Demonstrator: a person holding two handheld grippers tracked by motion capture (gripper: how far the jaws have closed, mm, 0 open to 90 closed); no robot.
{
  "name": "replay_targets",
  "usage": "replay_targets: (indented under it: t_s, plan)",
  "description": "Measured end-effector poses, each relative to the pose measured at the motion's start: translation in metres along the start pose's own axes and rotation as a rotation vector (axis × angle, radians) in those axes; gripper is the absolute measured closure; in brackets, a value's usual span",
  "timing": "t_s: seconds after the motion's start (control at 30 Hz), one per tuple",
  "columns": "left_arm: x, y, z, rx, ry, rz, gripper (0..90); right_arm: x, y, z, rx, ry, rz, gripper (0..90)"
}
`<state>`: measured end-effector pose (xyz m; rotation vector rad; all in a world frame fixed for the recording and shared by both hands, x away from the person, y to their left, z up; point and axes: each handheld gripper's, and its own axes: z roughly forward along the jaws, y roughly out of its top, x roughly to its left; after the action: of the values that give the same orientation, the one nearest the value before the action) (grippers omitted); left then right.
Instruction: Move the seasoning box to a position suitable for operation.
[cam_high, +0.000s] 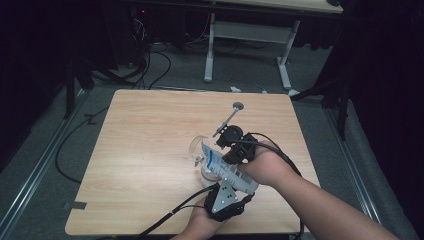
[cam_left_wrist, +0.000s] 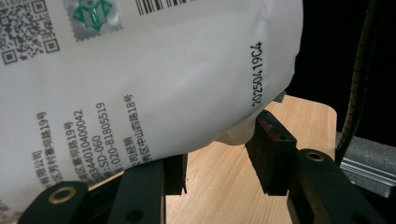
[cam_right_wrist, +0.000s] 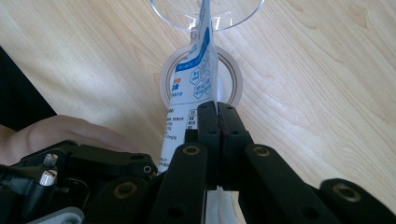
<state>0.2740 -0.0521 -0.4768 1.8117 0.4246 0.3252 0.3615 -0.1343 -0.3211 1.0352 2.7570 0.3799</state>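
A white pouch (cam_high: 216, 161) with blue print and a barcode hangs tilted above the table's middle, gripped at both ends. My left gripper (cam_high: 234, 181) comes in from the near edge, and its jaws stand half apart, pressed on the pouch's bulging lower end (cam_left_wrist: 154, 84). My right gripper (cam_high: 223, 151) comes from the right. Its jaws (cam_right_wrist: 217, 112) are shut tight, pinching the pouch's thin edge (cam_right_wrist: 189, 84). The pouch's top corner points down toward a clear glass vessel (cam_high: 198, 146) (cam_right_wrist: 205, 14).
A white ring (cam_right_wrist: 236, 77) lies on the wood under the pouch, beside the glass vessel. A long thin metal tool (cam_high: 231, 118) with a round end lies farther back on the table (cam_high: 140, 150). Cables trail off the near edge.
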Motion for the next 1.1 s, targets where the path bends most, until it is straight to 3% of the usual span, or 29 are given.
replay_targets:
  t_s: [1.1]
  plan:
    - [0.0018,0.0031,0.0006,-0.003,0.003,-0.001,60.6,-0.0016,0.0025,0.0005,-0.003,-0.003,-0.009,89.7]
